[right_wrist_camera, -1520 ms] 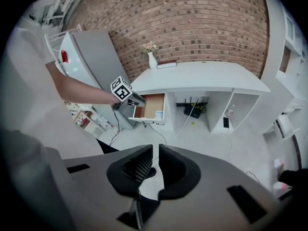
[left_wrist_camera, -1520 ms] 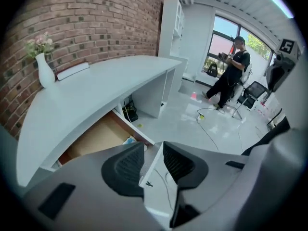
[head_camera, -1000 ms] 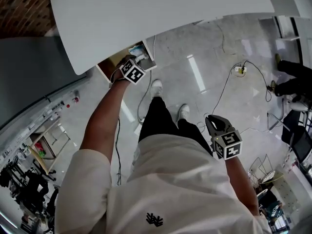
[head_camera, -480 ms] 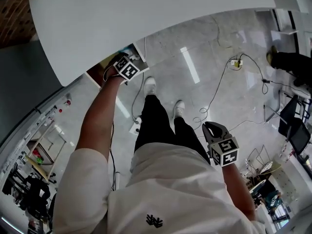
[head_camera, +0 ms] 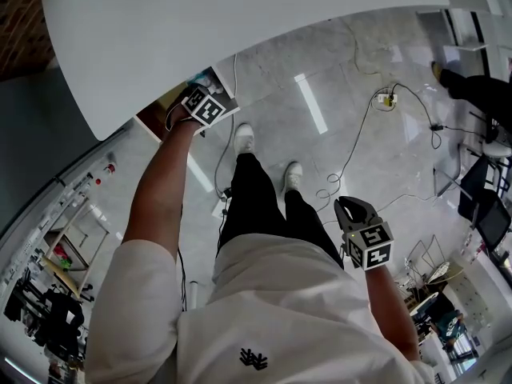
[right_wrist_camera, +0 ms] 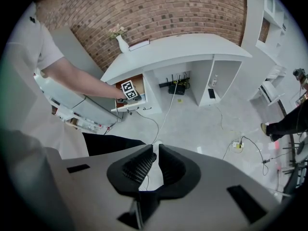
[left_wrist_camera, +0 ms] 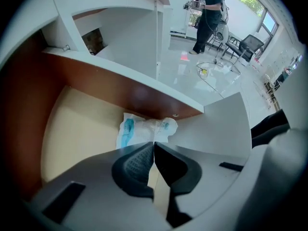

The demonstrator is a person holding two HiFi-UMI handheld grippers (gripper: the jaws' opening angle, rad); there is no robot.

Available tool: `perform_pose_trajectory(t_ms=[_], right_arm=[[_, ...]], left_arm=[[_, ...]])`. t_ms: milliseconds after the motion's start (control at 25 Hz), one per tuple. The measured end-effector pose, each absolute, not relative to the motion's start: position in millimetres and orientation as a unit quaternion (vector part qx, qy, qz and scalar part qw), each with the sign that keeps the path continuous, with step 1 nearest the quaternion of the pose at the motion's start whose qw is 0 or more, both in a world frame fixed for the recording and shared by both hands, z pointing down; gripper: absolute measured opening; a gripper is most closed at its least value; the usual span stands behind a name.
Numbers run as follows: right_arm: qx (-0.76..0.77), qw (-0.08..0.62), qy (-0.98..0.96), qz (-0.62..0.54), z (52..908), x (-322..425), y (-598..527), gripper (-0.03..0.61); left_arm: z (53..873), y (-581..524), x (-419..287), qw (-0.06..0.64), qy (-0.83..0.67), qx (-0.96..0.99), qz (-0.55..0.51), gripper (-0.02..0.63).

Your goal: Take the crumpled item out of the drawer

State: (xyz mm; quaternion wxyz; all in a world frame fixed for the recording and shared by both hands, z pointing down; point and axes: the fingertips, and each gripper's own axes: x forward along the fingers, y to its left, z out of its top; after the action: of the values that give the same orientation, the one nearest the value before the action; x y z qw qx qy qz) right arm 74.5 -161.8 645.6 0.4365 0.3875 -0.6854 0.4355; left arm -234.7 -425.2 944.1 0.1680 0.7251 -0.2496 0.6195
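The crumpled item (left_wrist_camera: 144,129), a white wrapper with blue print, lies at the back right of the open drawer (left_wrist_camera: 77,129), against its brown rear wall. My left gripper (left_wrist_camera: 154,143) reaches into the drawer, and its jaws stand shut with the tips meeting on the item's near edge. In the head view the left gripper (head_camera: 200,102) sits at the drawer (head_camera: 152,117) under the white desk top, with a bit of the item (head_camera: 198,77) showing. My right gripper (head_camera: 352,206) hangs by my right hip, shut on nothing (right_wrist_camera: 156,149).
A white curved desk (head_camera: 240,22) overhangs the drawer. Cables and a power strip (head_camera: 390,98) lie on the glossy floor. My shoes (head_camera: 244,138) stand beside the drawer. A person (left_wrist_camera: 204,8) stands far off by chairs. A vase (right_wrist_camera: 122,43) stands on the desk.
My left gripper stays at the drawer while my head has shifted a little, sliding the scene leftwards. The right gripper has hardly moved.
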Motion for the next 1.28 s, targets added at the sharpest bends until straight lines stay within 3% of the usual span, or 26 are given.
perform_pose_trajectory(t_ms=[920,1280], right_arm=[[0.360,0.365,-0.763,0.393,611.2,107.8,-96.2,0.034],[0.334,0.328,-0.800,0.375,586.7,136.1,-50.2,0.029]], left_arm=[[789.8,-337.6,-212.6,0.159,-0.322,0.740,0.568,0.025],[701.6,-270.2,-163.9,0.163,-0.359,0.757,0.521,0.025]])
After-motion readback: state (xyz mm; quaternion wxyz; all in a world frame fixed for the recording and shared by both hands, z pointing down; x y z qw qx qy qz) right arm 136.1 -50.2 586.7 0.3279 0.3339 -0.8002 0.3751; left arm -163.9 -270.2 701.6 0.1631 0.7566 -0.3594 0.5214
